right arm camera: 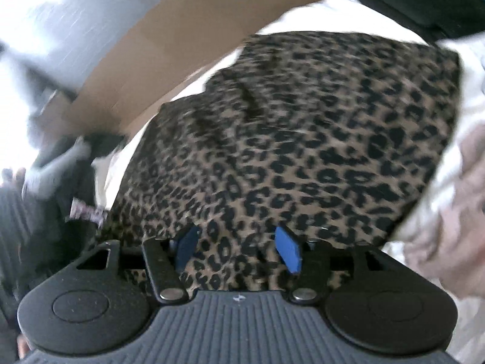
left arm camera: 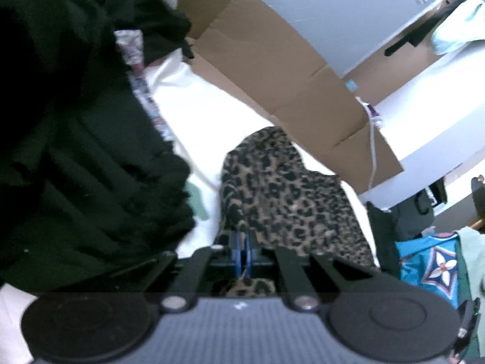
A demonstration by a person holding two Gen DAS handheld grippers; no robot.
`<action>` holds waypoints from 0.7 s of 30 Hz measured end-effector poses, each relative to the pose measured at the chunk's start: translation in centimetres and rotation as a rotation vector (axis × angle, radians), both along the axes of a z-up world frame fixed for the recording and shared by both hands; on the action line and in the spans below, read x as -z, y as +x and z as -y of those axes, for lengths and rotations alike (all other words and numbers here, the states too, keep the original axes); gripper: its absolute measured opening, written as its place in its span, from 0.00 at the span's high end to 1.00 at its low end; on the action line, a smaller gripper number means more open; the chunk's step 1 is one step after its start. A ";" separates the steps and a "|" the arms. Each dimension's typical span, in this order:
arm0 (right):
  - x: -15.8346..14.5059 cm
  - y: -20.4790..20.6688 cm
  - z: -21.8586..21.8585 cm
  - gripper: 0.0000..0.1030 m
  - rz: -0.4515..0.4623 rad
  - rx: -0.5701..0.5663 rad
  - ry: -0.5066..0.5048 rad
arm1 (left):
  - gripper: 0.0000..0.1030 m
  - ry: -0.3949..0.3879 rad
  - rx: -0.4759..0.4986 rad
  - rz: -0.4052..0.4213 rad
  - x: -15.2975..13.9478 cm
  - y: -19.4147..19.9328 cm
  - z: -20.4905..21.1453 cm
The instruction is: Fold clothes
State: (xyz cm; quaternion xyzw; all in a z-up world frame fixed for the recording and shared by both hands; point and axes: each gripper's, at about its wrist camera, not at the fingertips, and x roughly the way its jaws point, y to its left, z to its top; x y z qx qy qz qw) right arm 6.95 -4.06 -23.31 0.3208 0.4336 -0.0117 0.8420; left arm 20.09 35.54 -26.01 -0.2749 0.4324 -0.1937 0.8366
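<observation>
In the left wrist view, we see our left gripper (left arm camera: 241,250) with jaws pinched on an edge of the leopard-print garment (left arm camera: 282,197), which lies ahead on the white surface (left arm camera: 194,127). In the right wrist view, our right gripper (right arm camera: 239,247) has jaws apart, with the garment (right arm camera: 303,139) spread between and beyond them.

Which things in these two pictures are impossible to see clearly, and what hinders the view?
- Left wrist view: the left gripper looks shut on the leopard cloth, but the fingertips are buried in the fabric.
- Left wrist view: the black garment is cut by the left edge; its type is unclear.
- Right wrist view: motion blur hides the cloth's seams; the right gripper stands open over it.
- Right wrist view: the pink fabric is blurred and cut by the right edge.
</observation>
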 end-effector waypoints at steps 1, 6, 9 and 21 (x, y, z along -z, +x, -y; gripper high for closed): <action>-0.4 0.2 -0.7 0.33 0.011 -0.029 -0.026 | 0.97 -0.002 0.009 0.006 -0.4 0.0 0.5; -2.6 1.0 -3.7 0.25 0.097 -0.113 -0.207 | 0.97 -0.021 0.043 0.023 -1.6 0.3 2.7; -3.2 1.5 -4.9 0.20 0.126 -0.179 -0.232 | 0.97 -0.021 0.073 0.023 -2.1 0.3 4.0; -5.3 2.3 -10.2 0.04 0.227 -0.381 -0.292 | 0.97 -0.025 0.202 0.033 -4.5 0.3 9.1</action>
